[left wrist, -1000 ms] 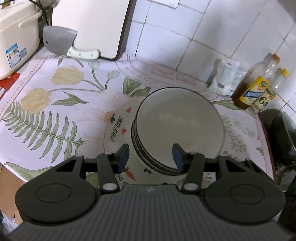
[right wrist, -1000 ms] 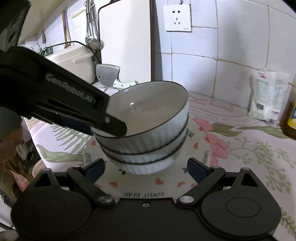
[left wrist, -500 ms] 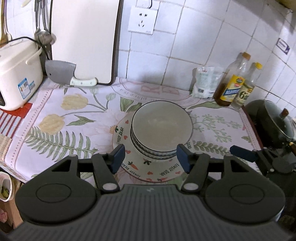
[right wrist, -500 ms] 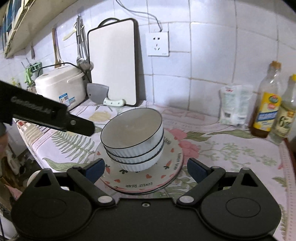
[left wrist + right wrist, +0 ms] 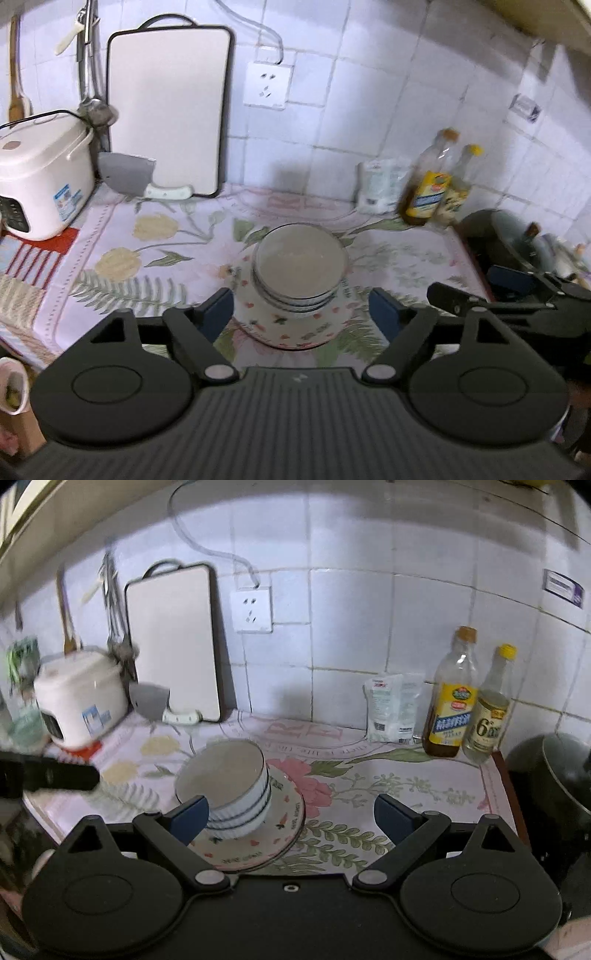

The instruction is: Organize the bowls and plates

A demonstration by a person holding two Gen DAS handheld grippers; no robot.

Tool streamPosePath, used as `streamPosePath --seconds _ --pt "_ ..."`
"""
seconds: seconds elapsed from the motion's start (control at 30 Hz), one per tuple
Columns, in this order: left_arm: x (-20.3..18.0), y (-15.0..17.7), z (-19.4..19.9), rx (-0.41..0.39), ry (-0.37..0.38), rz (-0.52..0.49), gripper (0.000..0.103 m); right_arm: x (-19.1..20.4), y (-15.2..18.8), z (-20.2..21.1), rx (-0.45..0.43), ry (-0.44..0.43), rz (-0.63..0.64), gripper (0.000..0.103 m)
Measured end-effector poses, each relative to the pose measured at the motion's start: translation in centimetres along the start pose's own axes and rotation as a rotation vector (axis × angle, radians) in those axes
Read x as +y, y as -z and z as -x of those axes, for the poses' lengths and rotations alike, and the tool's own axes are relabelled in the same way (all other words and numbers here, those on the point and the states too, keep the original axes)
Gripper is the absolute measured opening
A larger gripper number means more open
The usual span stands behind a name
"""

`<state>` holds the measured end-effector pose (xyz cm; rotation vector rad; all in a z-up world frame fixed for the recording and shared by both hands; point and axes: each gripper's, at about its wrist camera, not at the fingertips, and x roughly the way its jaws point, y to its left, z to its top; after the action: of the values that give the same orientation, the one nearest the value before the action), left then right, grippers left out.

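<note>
A stack of white bowls with blue rims [image 5: 300, 266] sits on a stack of patterned plates [image 5: 291, 328] on the floral cloth. The same bowls [image 5: 229, 790] and plates [image 5: 266, 842] show in the right wrist view. My left gripper [image 5: 301, 314] is open and empty, held back above the counter's front edge. My right gripper [image 5: 291, 818] is open and empty, also held back from the stack. The right gripper shows at the right in the left wrist view [image 5: 517, 291]. The left gripper's finger [image 5: 55, 775] shows at the left in the right wrist view.
A white rice cooker [image 5: 40, 177], a cleaver [image 5: 129, 177] and a cutting board [image 5: 166, 110] stand at the back left. A white packet [image 5: 391, 709] and two bottles [image 5: 454, 701] stand at the back right. A dark pot [image 5: 554, 775] sits at the far right.
Both grippers have pulled back and up from the stack of bowls and plates, so the stack looks smaller and more of the counter and wall shows. Both stay open.
</note>
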<state>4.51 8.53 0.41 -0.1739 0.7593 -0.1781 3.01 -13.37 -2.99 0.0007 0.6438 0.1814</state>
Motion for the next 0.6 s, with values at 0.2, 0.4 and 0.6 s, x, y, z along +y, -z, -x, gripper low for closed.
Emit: streamPosePath --seconds 0.2,0.4,0.6 --pt "-0.6 -0.1 2.0 -0.012 -0.055 -0.013 0.097 0.7 -0.9 3.8 -0.014 0.095 -0.004 0.100" --pt "-1.3 0.4 3.1 -0.018 -0.182 -0.033 0.097 1.0 -0.6 6.7 -0.019 0.124 -0.010 0.101" --pt "-1.3 1.5 3.7 -0.027 -0.175 -0.058 0.097 0.7 0.9 9.0 -0.073 0.184 -0.070 0.101"
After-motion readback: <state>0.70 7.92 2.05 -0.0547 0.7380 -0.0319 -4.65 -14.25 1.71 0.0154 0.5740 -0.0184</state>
